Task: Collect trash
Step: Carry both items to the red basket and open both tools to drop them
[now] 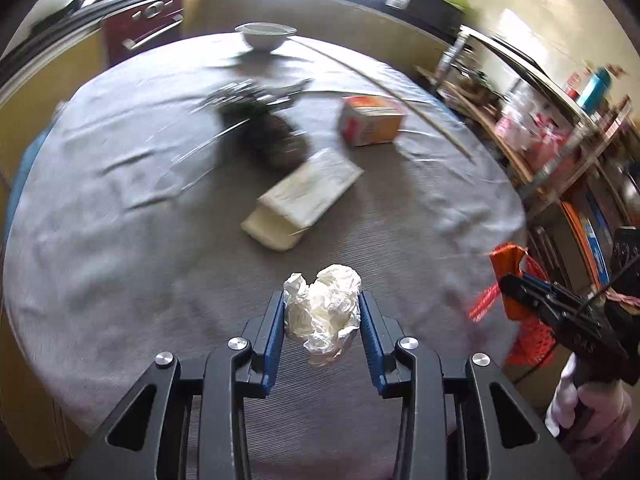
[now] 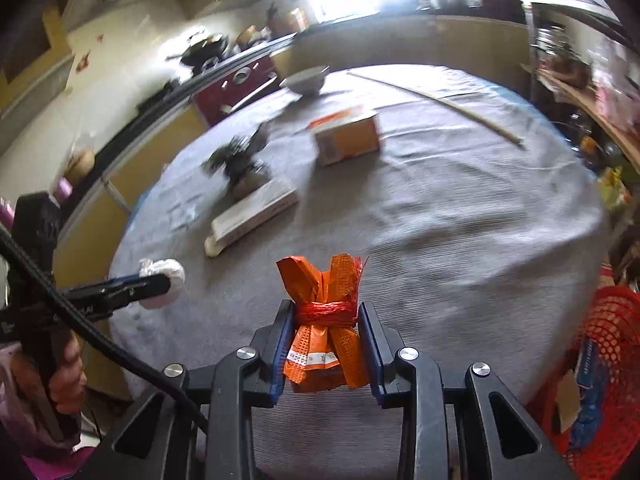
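Crumpled tissue [image 1: 323, 312] clamped in left tool [image 1: 322, 312]; orange wrapper [image 2: 325, 324] in right tool [image 2: 325, 332]

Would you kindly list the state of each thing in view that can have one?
Left gripper: shut on crumpled white paper.
Right gripper: shut on orange wrapper bundle, tied with red string.
Orange carton: lying on its side on the table.
White bowl: upright.
Flat white box: lying flat.
Red mesh basket: holding some items.

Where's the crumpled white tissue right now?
The tissue is clamped in the left claw above the near table edge, in front of the flat box.
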Motion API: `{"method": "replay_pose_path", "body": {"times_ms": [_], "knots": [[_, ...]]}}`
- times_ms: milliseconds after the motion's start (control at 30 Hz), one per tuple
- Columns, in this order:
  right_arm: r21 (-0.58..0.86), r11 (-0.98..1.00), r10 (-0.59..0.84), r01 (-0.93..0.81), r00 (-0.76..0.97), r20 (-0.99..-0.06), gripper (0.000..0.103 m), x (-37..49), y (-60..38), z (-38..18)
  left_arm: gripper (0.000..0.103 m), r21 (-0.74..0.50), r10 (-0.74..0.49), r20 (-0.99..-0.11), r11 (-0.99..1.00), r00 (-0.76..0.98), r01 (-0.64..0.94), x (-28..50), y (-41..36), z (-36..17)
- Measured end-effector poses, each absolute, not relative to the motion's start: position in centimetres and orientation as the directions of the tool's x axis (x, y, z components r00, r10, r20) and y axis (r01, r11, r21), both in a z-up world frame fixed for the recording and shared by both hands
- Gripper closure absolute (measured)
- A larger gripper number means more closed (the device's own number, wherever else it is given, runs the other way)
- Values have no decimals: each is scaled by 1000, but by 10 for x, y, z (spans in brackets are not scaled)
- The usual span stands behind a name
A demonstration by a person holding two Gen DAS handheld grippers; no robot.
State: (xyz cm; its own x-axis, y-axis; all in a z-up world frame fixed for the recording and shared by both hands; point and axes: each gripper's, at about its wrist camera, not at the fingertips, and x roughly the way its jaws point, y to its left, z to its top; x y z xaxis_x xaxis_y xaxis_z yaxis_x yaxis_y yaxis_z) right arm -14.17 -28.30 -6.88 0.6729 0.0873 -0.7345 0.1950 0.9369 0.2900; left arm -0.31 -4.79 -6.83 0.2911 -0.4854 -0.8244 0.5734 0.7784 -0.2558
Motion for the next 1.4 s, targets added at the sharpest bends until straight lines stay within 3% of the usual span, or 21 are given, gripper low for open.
{"method": "replay_pose_path", "body": {"times_ms": [433,800,933,1000,1100,1333,1400], "knots": [[367,773,-159,518,718,-678,69,-273,-423,-64,65,-171,-554,-823,448,123,877,-89,-234,-39],[483,578,-256,658,708,-658,68,-381,-494,-81,64,-153,-524,-851,223,-14,963,-164,-355,-48],[519,528,-248,672,706,-663,66,-394,-506,-89,60,-152,-515,-856,190,-33,970,-177,-378,-50],[541,507,-237,671,712,-661,66,-398,-509,-93,48,-146,-511,-859,180,-34,973,-180,-387,-51],[548,488,-241,679,709,-663,66,-401,-515,-95,40,-148,-519,-854,188,-30,971,-178,-387,-50],[555,489,-241,673,715,-656,65,-397,-516,-95,40,-172,-519,-855,259,-14,950,-154,-361,-50],[547,497,-244,674,714,-657,56,-393,-514,-92,40,-175,-519,-855,285,-2,943,-145,-349,-50]]}}
